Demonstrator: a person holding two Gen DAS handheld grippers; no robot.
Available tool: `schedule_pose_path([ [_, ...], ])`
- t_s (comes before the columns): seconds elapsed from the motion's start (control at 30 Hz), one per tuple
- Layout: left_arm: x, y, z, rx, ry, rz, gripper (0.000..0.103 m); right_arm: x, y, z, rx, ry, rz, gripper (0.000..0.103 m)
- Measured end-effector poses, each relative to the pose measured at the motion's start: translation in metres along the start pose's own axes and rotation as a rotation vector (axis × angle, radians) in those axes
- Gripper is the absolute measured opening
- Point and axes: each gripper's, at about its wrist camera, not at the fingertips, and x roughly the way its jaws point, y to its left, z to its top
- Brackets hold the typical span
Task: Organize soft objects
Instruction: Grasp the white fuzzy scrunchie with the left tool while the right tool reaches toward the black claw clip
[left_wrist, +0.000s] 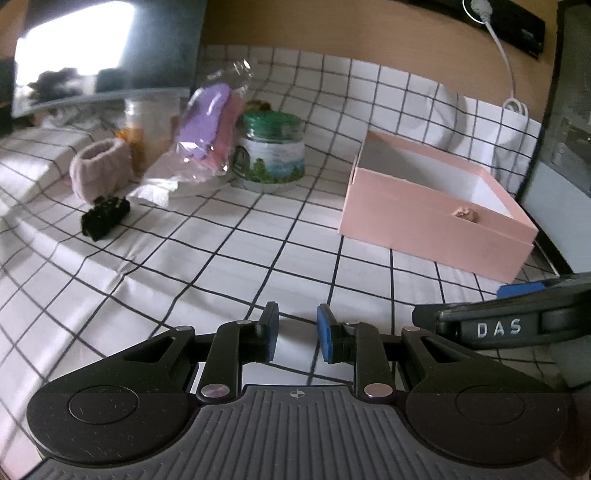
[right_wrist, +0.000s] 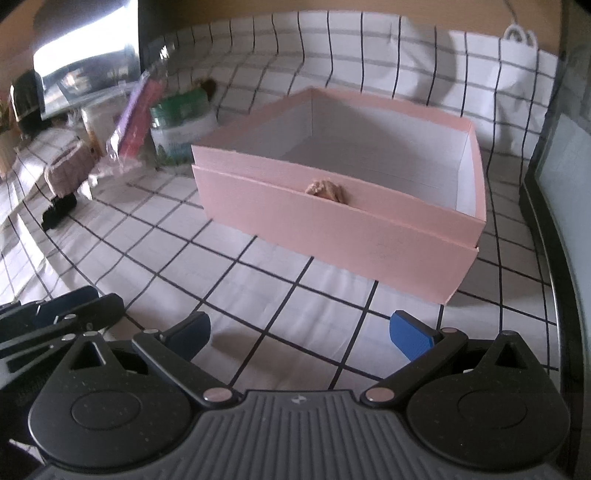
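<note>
A pink open box (left_wrist: 424, 218) stands on the checked cloth to the right; it also shows in the right wrist view (right_wrist: 332, 225), with a small tan soft thing (right_wrist: 327, 190) peeking over its near wall. At the left lie a pink knitted piece (left_wrist: 99, 170), a black fuzzy item (left_wrist: 105, 218) and a clear bag of purple and pink soft items (left_wrist: 208, 129). My left gripper (left_wrist: 295, 332) is empty with a narrow gap between its pads, low over the cloth. My right gripper (right_wrist: 299, 332) is wide open and empty in front of the box.
A green-lidded jar (left_wrist: 271, 151) stands beside the bag, with a clear container (left_wrist: 135, 125) behind the knitted piece. A white cable (left_wrist: 511, 88) hangs at the back right. A dark panel (right_wrist: 554, 184) borders the cloth's right side. The right gripper shows in the left wrist view (left_wrist: 517, 317).
</note>
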Motion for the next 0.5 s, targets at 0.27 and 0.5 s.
schedule_pose_path([
  [0.27,-0.024,0.083,0.064,-0.003,-0.044,-0.129,0.025,0.004,0.007,0.018,-0.013,0.135,-0.03,0.102],
  [0.5,-0.018,0.226,0.153,-0.09,-0.033,-0.099,0.025,-0.018,0.062,0.065,0.051,0.023,-0.094,0.093],
])
